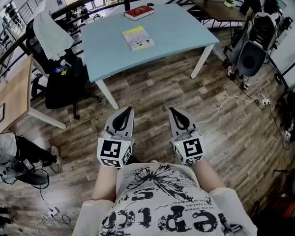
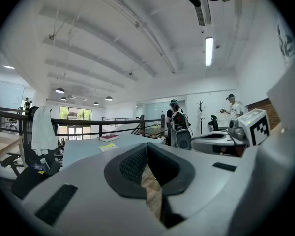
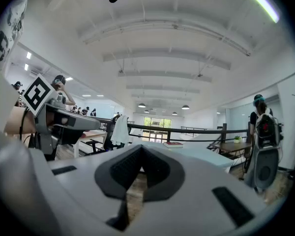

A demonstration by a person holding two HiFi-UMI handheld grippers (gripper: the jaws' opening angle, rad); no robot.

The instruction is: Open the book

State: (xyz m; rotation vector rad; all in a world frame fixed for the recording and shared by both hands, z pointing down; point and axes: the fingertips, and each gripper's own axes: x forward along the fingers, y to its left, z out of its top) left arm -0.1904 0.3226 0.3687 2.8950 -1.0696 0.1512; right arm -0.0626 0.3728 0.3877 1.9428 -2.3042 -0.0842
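Note:
A closed yellow-and-white book (image 1: 137,38) lies on the light blue table (image 1: 187,31), with a closed red book (image 1: 139,13) near the table's far edge. Both grippers are held level in front of my body, well short of the table, over the wooden floor. My left gripper (image 1: 127,110) is shut with nothing in it, its tips meeting in the left gripper view (image 2: 146,144). Beside it my right gripper (image 1: 172,110) is also shut and empty (image 3: 141,147). The left gripper view shows the yellow book (image 2: 108,146) and the red book (image 2: 109,137) far ahead. The red book (image 3: 173,144) shows in the right gripper view too.
A black office chair (image 1: 64,77) draped with a white cloth (image 1: 51,33) stands left of the table, beside a wooden desk (image 1: 12,95). A grey backpack-like unit (image 1: 253,50) and floor cables (image 1: 236,100) lie to the right. A person's leg (image 1: 19,151) is at lower left.

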